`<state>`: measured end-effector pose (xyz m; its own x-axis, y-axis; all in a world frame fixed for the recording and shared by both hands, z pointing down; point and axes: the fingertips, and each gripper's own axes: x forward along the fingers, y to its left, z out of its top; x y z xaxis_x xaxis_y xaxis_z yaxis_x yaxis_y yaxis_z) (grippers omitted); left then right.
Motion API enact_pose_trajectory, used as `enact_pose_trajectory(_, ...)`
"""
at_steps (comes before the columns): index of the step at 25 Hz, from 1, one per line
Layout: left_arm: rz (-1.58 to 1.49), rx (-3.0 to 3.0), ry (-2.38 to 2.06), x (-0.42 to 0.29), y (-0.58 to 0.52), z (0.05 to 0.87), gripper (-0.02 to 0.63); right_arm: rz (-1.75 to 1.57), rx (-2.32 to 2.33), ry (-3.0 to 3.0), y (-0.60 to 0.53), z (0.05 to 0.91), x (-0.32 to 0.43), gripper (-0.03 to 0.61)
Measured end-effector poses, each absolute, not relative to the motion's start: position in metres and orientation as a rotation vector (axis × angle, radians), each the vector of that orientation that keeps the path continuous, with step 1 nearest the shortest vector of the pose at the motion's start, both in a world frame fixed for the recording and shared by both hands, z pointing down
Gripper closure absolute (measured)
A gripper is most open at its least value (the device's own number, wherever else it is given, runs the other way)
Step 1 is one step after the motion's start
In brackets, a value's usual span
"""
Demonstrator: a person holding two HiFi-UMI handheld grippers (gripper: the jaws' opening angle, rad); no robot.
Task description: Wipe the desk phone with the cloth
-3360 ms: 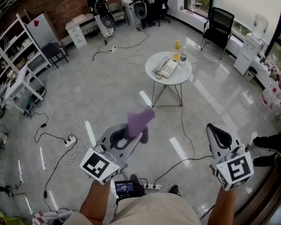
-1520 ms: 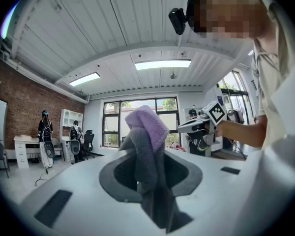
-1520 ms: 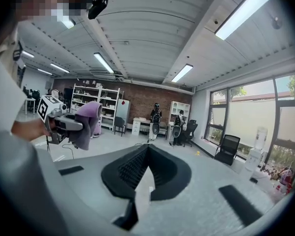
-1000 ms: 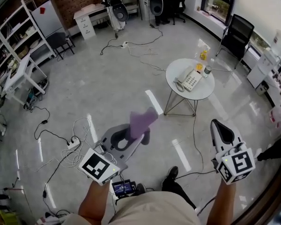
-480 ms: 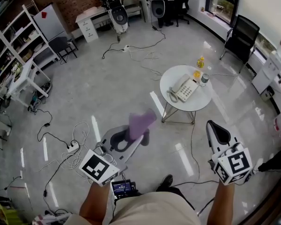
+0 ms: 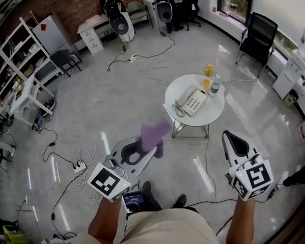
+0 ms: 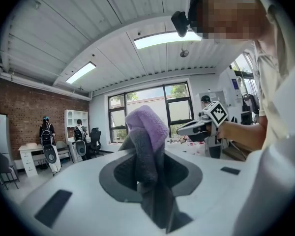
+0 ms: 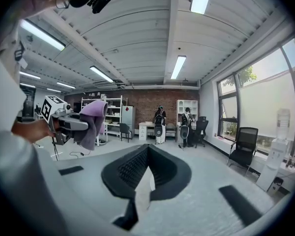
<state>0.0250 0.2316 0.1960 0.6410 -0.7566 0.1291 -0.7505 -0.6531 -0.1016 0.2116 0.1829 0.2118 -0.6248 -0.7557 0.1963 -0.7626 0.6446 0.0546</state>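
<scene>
Purple cloth [image 6: 153, 132] clamped in left gripper [image 6: 151, 149] | right gripper [image 6: 234, 141] closed, empty | head view alone shows desk phone [image 6: 191, 101] on far table [image 6: 214, 115].

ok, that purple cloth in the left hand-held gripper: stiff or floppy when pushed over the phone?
Likely floppy: the purple cloth folds over and droops past the tip of the left hand-held gripper. Probably light: a bunched wad pinched by the jaws. Surface looks fleecy, so it should drag rather than slip.
</scene>
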Motion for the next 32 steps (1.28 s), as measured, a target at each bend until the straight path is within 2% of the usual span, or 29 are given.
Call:
enact_pose_trajectory(5, -0.253, -2.834, 1.214, 0.045, 0.201, 0.203, 0.523, 0.086, 1.291, -2.63, 0.163, 0.229, 0.228, 0.584)
enact_pose_trajectory(14, -0.193, -2.893, 1.075, 0.037, 0.113, 0.209, 0.523, 0.127, 1.387, -2.532, 0.106, 0.245, 0.217, 0.584)
enact_pose_trajectory(32, -0.145, -2.986, 0.914, -0.065, -0.068, 0.219, 0.523, 0.189, 1.496, -2.388, -0.062, 0.264, 0.113, 0.584)
